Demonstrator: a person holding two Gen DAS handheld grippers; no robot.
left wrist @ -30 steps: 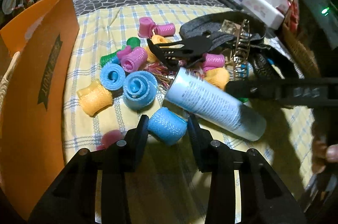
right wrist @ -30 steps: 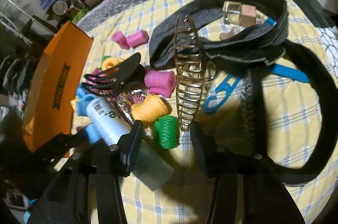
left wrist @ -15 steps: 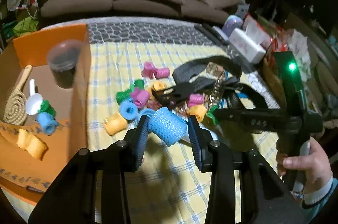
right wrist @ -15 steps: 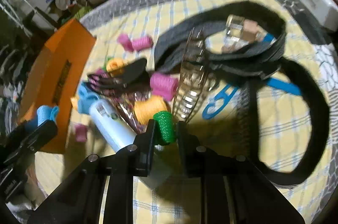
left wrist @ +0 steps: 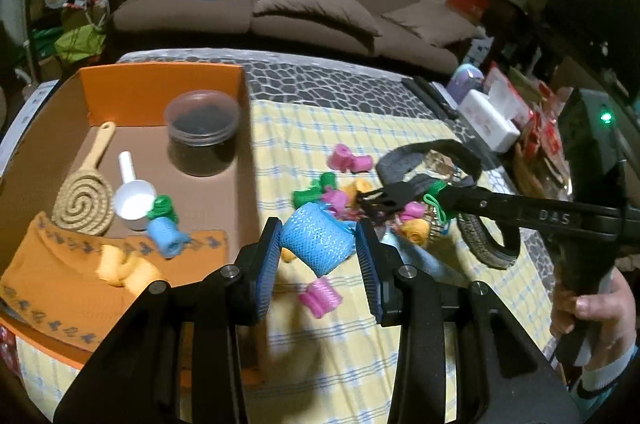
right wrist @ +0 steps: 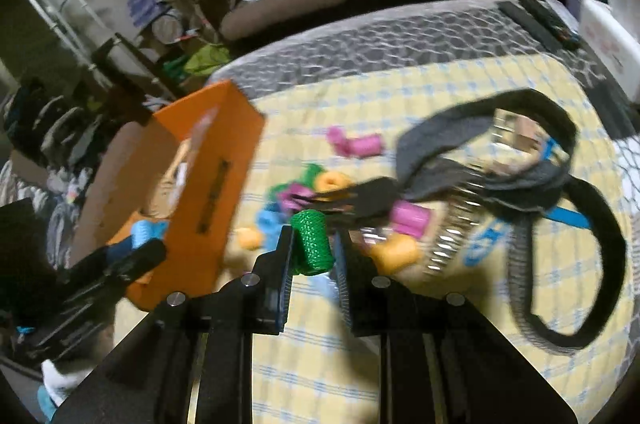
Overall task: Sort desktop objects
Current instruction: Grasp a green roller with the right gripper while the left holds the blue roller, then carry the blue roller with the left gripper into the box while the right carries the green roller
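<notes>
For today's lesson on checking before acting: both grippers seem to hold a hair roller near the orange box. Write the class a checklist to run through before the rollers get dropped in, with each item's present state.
1. Left gripper clamped on the blue roller: ok.
2. Right gripper, jaws just closed, pinching the green roller: ok.
3. Both rollers lifted off the yellow checked cloth: ok.
4. Orange box open, with free floor among the jar, scoop and brush: ok.
5. Either roller over the box opening: not ok, both are beside it.
6. Grippers far enough apart to avoid bumping: cannot tell.
</notes>
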